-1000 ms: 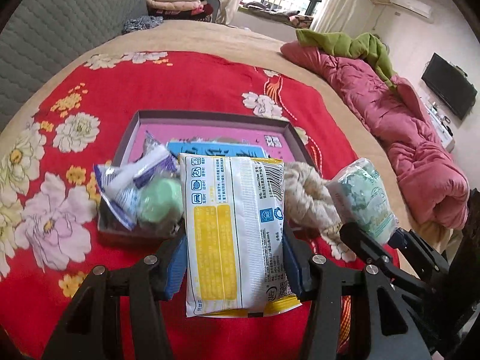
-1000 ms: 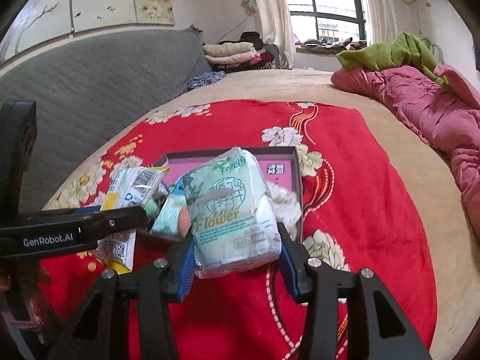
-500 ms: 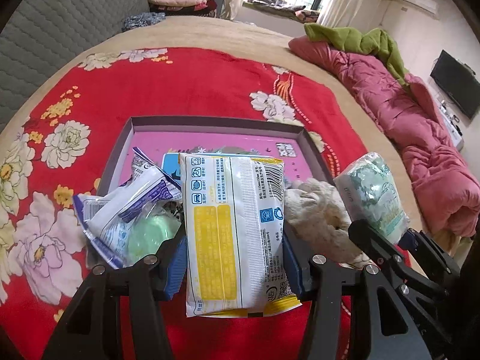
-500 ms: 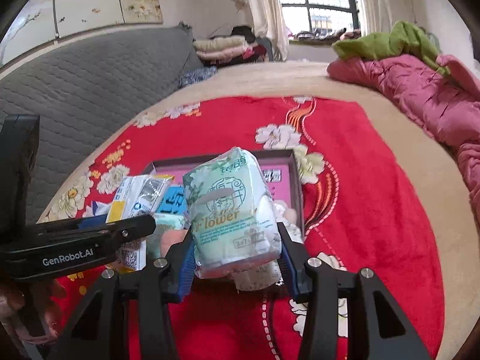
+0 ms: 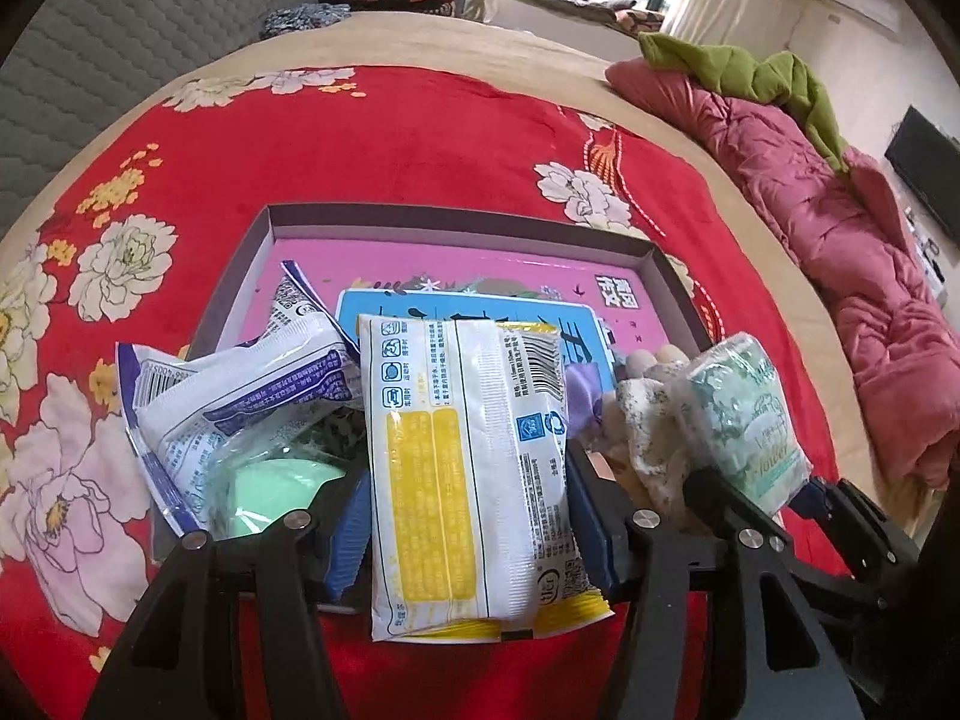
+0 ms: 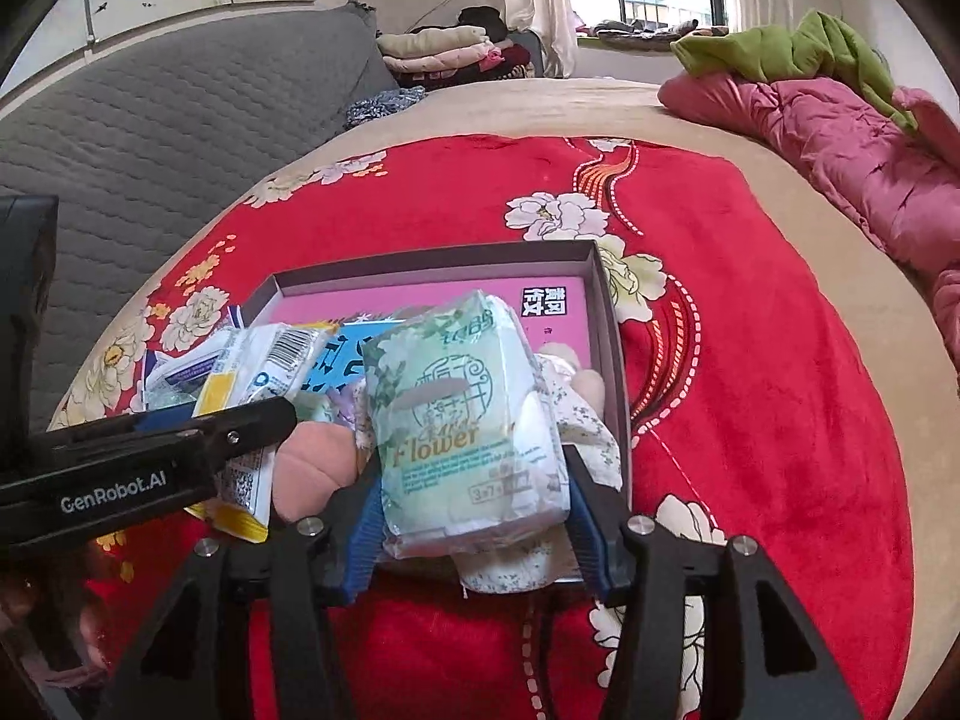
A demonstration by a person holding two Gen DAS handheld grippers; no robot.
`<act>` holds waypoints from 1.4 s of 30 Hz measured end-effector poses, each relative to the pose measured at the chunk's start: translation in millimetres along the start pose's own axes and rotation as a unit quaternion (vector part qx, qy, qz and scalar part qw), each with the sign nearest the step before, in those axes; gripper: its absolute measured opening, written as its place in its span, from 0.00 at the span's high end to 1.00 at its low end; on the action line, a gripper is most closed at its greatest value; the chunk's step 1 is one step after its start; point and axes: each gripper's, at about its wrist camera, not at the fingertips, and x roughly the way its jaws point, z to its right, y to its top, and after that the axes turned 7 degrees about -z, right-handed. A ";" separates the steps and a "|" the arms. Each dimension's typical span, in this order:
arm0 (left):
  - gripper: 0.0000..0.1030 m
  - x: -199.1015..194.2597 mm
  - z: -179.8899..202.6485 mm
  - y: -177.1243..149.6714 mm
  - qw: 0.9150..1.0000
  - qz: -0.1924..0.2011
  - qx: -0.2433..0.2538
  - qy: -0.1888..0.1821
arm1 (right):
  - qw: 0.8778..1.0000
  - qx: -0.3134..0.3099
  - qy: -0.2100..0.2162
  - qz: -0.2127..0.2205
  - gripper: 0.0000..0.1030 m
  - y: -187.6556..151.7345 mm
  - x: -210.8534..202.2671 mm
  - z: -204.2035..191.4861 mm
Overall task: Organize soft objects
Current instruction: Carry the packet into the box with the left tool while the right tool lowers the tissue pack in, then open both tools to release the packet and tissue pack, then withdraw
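The left gripper (image 5: 468, 516) has a flat white-and-yellow plastic wipes packet (image 5: 468, 468) standing upright between its blue-padded fingers (image 5: 348, 528). Its jaws have just been opening, and a thin gap shows on the left side, so the grip looks slack, though I cannot tell for sure whether the right pad still presses. The packet hangs over the near edge of a shallow dark-walled cardboard box with a pink printed floor (image 5: 456, 222), which lies on a red floral blanket (image 5: 372, 138) spread over the bed.

The right gripper (image 6: 474, 522) carries a pale green plastic-wrapped tissue pack printed "Flower" (image 6: 462, 420) over the box's near right corner. Its jaws have also just been opening; the pack sits between the pads with slivers of space at both sides.

Inside the box lie a white-and-purple crinkled pouch (image 5: 240, 396), a mint-green round item in clear wrap (image 5: 270, 492), a cream speckled cloth (image 5: 648, 432) and a pink plush lump (image 6: 312, 468).
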 end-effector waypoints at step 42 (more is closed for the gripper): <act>0.23 -125.2 -21.3 -57.2 0.992 0.125 -0.006 0.012 | 0.997 -0.008 -0.009 0.077 0.27 -17.1 -88.3 -33.8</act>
